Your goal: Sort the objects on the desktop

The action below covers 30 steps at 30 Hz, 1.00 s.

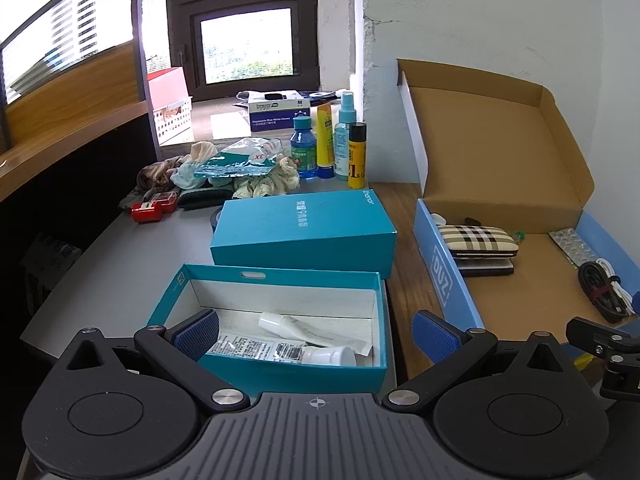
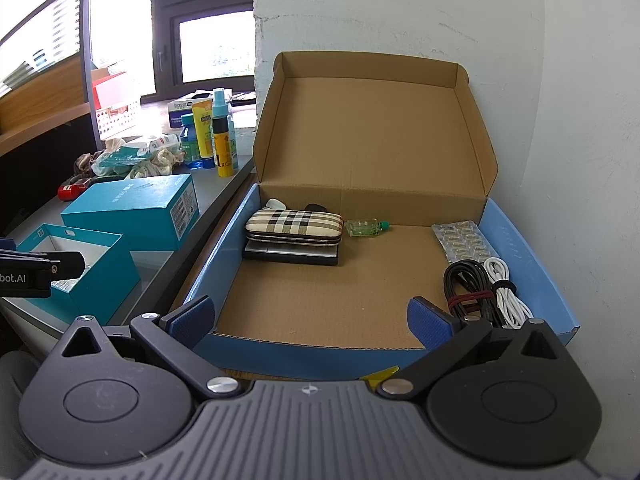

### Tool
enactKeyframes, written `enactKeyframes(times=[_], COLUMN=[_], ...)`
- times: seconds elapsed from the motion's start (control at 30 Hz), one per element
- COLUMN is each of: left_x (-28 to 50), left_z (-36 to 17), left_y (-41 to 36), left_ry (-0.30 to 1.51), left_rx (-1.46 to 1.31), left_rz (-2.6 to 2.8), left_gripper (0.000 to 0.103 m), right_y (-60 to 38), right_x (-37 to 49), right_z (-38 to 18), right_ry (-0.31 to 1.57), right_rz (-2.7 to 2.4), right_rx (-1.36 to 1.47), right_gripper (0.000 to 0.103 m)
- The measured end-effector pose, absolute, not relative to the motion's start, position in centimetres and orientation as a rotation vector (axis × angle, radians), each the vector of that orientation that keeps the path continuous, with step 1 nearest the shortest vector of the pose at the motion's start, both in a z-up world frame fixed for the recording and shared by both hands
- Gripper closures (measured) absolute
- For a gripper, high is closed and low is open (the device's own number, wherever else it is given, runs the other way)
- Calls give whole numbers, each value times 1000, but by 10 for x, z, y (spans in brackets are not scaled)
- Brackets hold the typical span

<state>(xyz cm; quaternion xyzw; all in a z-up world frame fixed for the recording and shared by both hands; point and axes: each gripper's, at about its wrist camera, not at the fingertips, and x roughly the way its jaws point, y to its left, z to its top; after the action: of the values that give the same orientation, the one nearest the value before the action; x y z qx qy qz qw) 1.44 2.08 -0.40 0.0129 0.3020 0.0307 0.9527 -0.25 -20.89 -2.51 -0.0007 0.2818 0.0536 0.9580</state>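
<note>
Left gripper [image 1: 316,334], jaws spread wide and empty, hangs directly over the open teal box [image 1: 224,364] where a white tube [image 1: 308,330] lies long axis left-right, while the equally open, empty right gripper [image 2: 310,320] faces the cardboard tray [image 2: 532,264].

Bright daylight from blown-out windows [image 1: 246,44]; sharp focus, fisheye-bent edges.
</note>
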Motion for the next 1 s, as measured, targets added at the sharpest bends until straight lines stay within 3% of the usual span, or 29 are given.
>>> enactKeyframes(times=[0.63,1.0], left_x=[42,68], left_z=[0,-12], left_y=[61,87], left_ry=[637,751], left_rx=[51,5], left_rz=[-17,-131], left_gripper=[0,1], right_y=[-211,-208], right_x=[5,13], right_z=[-31,-36], right_ry=[587,603], right_rz=[117,121], right_rx=[6,8], right_gripper=[0,0])
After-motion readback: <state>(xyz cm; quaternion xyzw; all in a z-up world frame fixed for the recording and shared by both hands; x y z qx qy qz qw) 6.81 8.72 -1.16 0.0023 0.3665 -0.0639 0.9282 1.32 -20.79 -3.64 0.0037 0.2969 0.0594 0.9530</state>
